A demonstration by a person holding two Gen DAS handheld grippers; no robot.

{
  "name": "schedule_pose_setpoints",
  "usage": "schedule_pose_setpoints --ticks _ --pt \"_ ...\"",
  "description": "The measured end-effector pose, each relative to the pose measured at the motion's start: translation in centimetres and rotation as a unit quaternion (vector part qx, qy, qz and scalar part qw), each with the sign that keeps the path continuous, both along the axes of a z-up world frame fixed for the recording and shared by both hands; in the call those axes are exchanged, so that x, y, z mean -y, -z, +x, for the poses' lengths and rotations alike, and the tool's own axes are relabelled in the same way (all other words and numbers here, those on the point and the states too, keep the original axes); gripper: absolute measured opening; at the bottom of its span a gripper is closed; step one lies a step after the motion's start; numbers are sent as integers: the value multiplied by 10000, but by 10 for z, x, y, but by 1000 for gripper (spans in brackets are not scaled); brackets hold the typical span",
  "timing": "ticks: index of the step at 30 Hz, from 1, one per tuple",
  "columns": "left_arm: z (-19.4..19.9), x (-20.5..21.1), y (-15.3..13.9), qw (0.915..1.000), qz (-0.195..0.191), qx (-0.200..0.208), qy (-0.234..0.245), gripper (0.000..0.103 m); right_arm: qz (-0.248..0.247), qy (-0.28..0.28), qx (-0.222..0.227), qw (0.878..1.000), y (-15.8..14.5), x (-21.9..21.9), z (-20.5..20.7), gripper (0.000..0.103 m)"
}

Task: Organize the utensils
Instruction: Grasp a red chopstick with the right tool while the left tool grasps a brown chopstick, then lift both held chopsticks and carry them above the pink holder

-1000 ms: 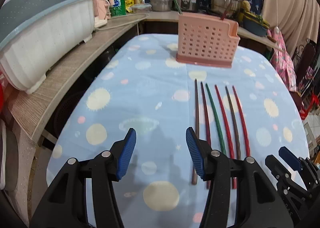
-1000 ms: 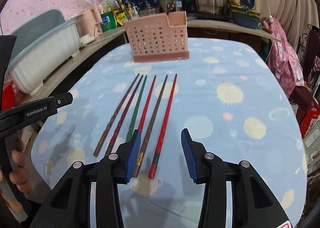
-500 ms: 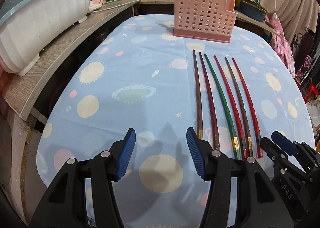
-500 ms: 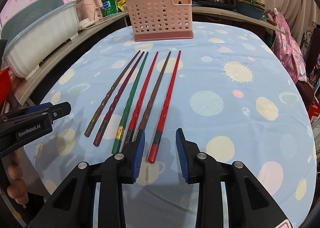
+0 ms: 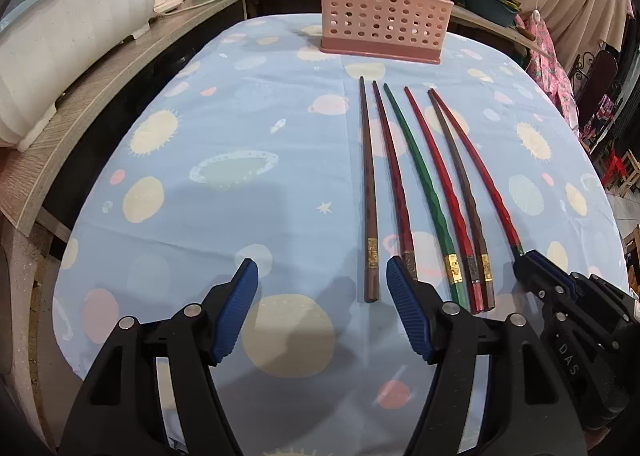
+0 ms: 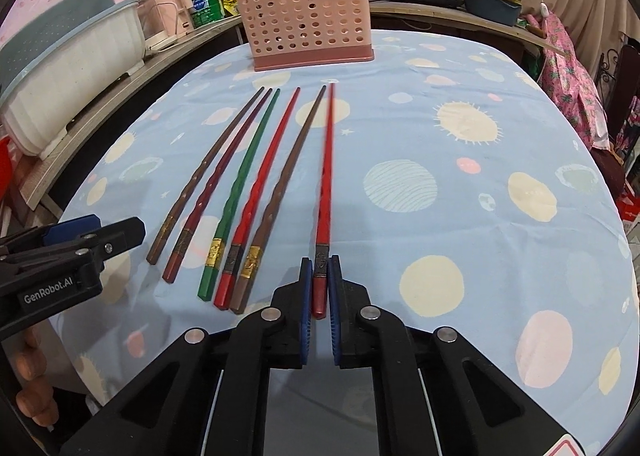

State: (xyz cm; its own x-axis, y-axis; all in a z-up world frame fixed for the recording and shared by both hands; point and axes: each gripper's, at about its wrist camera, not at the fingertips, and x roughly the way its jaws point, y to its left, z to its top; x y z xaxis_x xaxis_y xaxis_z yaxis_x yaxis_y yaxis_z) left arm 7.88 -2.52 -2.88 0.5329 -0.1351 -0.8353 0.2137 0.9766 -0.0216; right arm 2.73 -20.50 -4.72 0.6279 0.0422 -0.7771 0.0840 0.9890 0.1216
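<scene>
The right gripper (image 6: pixel 320 284) is clamped on the thick near end of the rightmost red chopstick (image 6: pixel 325 176). The left gripper (image 5: pixel 322 288) has jaws apart and opening, with nothing between them; it hovers above the cloth-covered bench (image 5: pixel 200 216), just left of the brown chopstick (image 5: pixel 367 184). Five more chopsticks (image 6: pixel 248 184) lie side by side on the bench. The pink perforated holder (image 6: pixel 308 28) stands at the far end.

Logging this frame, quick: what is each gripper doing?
Left gripper: jaws opening, nothing between them.
Right gripper: shut on the red chopstick.
</scene>
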Motion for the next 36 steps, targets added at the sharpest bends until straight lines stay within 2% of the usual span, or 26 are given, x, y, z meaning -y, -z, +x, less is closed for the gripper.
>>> schedule_pose_setpoints --ticks 8,12,17,20,22,29,36 --pt "6 8 14 9999 87 -117 17 63 25 35 30 10000 1 5 -2 7" --pt "11 9 18 9998 119 -125 -14 59 30 36 33 10000 1 5 -2 7" --pt "15 11 17 9999 106 -96 26 43 7 31 43 10000 1 5 -2 7" --pt "16 11 16 9999 83 -99 69 26 22 32 40 10000 1 5 -2 7" --pt "17 11 16 9998 45 -128 108 10 42 30 35 10000 0 5 -2 7" --pt "16 9 14 9996 -71 -216 147 7 224 109 33 9997 -4 14 -3 7" --pt "11 4 -1 9997 -190 -125 105 7 278 231 309 9989 -28 25 -7 7"
